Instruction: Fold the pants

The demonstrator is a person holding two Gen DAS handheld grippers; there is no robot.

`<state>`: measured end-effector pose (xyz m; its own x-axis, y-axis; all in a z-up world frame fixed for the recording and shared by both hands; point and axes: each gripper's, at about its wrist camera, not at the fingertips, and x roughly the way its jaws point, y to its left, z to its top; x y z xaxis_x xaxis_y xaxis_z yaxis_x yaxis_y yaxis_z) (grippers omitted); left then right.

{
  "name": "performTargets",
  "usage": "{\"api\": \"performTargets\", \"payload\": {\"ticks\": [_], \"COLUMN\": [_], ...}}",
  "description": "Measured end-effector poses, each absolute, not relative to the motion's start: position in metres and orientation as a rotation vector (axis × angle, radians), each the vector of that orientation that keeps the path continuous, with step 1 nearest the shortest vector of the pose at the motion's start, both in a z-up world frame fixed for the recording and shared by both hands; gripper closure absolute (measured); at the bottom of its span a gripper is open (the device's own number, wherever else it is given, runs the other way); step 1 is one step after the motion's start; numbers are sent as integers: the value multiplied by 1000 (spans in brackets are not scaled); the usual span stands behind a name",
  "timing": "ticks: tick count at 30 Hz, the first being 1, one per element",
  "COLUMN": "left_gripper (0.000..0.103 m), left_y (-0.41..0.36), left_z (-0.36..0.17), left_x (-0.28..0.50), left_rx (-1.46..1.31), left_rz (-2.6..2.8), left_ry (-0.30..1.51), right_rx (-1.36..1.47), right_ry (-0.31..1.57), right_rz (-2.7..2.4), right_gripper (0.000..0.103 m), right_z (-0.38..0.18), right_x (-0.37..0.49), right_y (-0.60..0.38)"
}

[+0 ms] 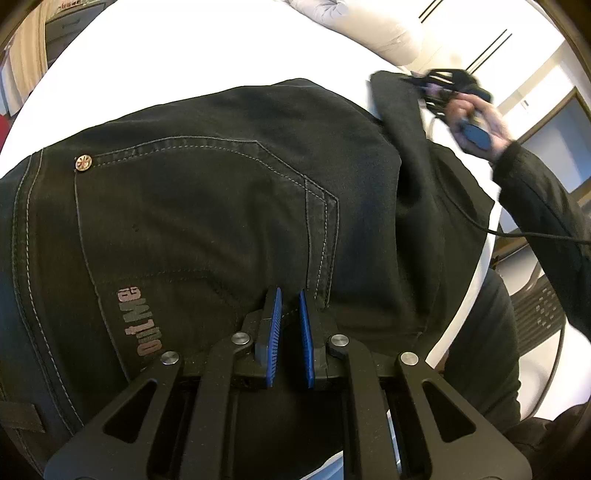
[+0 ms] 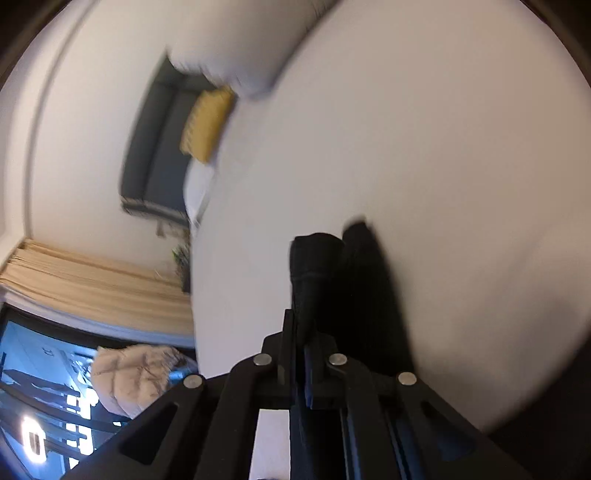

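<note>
Black jeans [image 1: 207, 206] lie spread on a white bed [image 1: 177, 59], back pocket with grey stitching and a brass rivet up. My left gripper [image 1: 290, 299] hovers just above the pocket's lower corner, its blue pads a small gap apart with nothing between them. My right gripper [image 2: 301, 332] is shut on a fold of the black pant fabric [image 2: 314, 266], lifted above the bed. In the left wrist view the right gripper [image 1: 436, 85] shows blurred at the upper right, holding the raised pant leg [image 1: 399, 110].
A white pillow [image 1: 362, 26] lies at the head of the bed. A cable [image 1: 517, 232] trails from the right hand. A mesh chair [image 1: 539, 306] stands beside the bed. A dark sofa with a yellow cushion [image 2: 207, 125] and curtains [image 2: 92, 280] show in the right wrist view.
</note>
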<state>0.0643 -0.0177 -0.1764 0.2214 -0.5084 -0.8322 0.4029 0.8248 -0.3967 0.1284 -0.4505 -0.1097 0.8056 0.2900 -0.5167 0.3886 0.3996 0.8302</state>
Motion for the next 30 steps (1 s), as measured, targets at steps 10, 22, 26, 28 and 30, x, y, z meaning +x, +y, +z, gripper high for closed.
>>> {"api": "performTargets", "payload": {"ticks": [10,22,26,28,30], "left_gripper": [93,92,92,92,92], "left_y": [-35,-63,-68,-69,-72], "left_z": [-171,-162,-157,-157,-155], "left_x": [62,65,65,63,61], "left_rx": [-49,9,18,33,46], "left_rz": [-624,-601,-593,-593,-594], "left_ry": [1198,1228,1234,1236,1238], "right_rx": [1309,1430,1410,1408,1404], "right_ry": [407,379,414,432,454], "right_rz": [-401,-484,-484,-483,-485], "right_gripper": [99,99,99,100,100], "right_z": [-104,-148,-146,-148,-147], "right_x": [-89,-132,-131,-136,-135], "right_y": [-527,-534,-538,-540,-542]}}
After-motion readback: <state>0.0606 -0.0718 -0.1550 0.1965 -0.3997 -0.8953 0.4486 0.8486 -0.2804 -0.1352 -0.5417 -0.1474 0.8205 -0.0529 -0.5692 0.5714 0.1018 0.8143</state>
